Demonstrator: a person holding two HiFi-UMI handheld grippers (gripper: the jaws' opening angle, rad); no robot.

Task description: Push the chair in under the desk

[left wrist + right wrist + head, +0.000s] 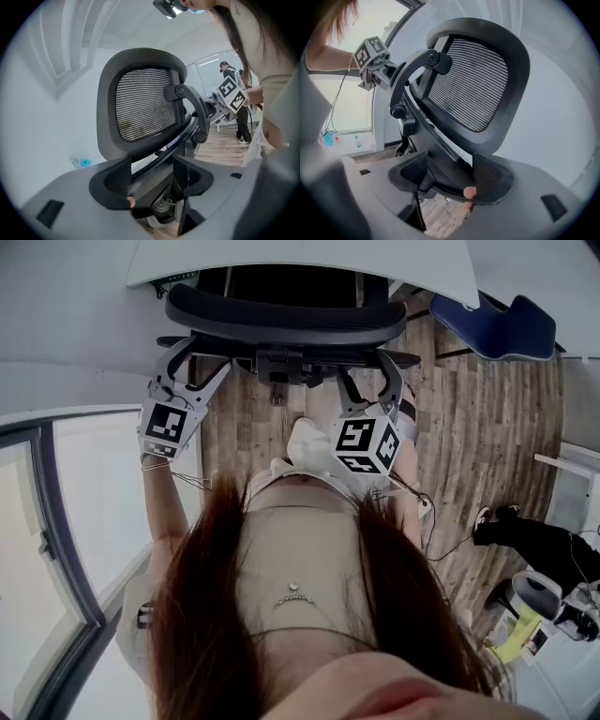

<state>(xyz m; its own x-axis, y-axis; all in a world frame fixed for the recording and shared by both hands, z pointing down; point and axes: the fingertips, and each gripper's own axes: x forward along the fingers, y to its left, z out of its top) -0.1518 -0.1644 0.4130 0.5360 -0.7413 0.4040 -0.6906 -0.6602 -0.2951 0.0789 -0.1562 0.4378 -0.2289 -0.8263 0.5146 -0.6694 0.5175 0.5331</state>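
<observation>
Count, head view: one black mesh chair [281, 320]; one white desk [300, 261]. Two grippers: left gripper [199, 357], right gripper [367, 381]. One blue seat [502, 329]. One bystander [530, 538].

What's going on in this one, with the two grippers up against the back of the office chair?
A person stands behind an office chair that faces a white desk, holding a gripper in each hand. The left gripper and right gripper sit on either side of the chair's back, each with its jaws apart and the back's frame between them. The chair is close up to the desk edge, apparently set for a push. How far the seat is under cannot be told.
</observation>
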